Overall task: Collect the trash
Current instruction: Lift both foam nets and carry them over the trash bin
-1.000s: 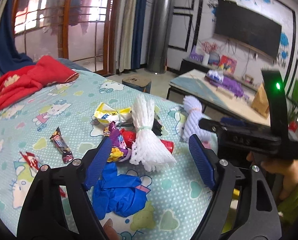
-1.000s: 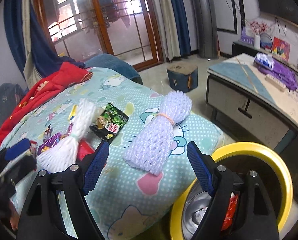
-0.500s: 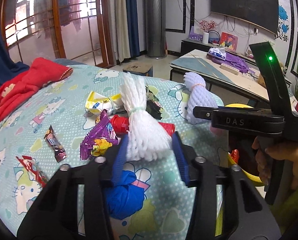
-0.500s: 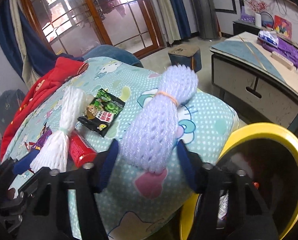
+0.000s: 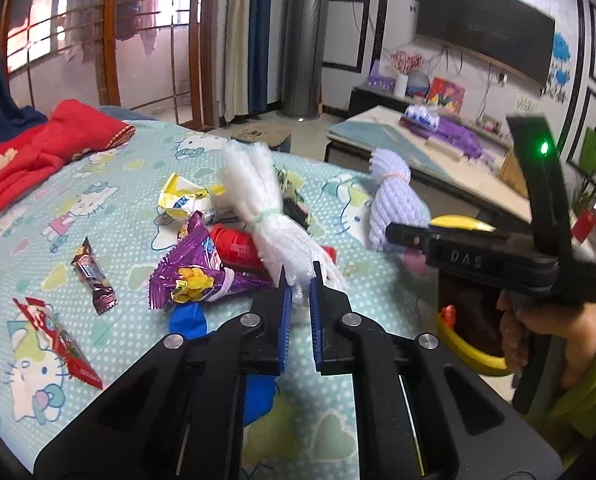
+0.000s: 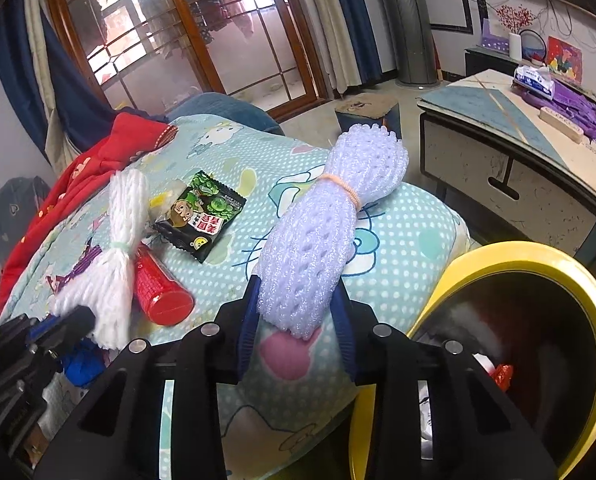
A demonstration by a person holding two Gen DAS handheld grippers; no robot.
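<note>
The yellow-rimmed bin (image 6: 529,256) is cut off at the right edge of the right wrist view, its contents dark and hard to make out; a blue wad (image 5: 188,322) lies half hidden under the left gripper's frame.

The left gripper (image 5: 298,280) is pinched nearly together on the frayed near end of the white foam-net bundle (image 5: 266,216), which lies on the cartoon-print bedspread (image 5: 110,208) among the wrappers. The right gripper (image 6: 298,304) has just been closing and now clamps the near end of the lilac foam-net bundle (image 6: 329,224), which rests near the bed's right corner, just beside the bin.

Count: two foam-net bundles, each tied at the waist; one red tube (image 6: 158,284); one dark green snack packet (image 6: 202,212); one purple wrapper (image 5: 190,268); one yellow-white wrapper (image 5: 182,200); one brown candy wrapper (image 5: 94,276); one red wrapper (image 5: 58,340).
</note>
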